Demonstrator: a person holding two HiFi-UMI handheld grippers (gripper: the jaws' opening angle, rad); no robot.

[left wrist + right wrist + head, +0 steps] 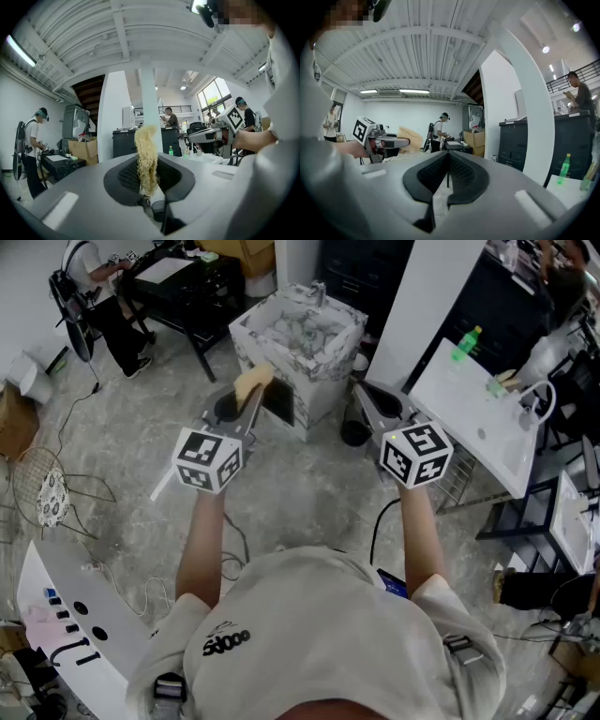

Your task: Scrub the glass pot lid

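Head view: we hold the left gripper mid-frame, jaws clamped on a yellow scrubber, with the right gripper to its right. Left gripper view: the scrubber stands pinched between the jaws. Right gripper view: jaws closed, empty. No view shows the glass pot lid; we judge scrubbing not begun, so next we must find it

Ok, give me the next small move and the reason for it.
Probably carry both grippers forward over the marbled sink. The left gripper is shut on the yellow scrubber, the right gripper is shut and empty, and both hang short of the sink. What lies inside it cannot be made out.
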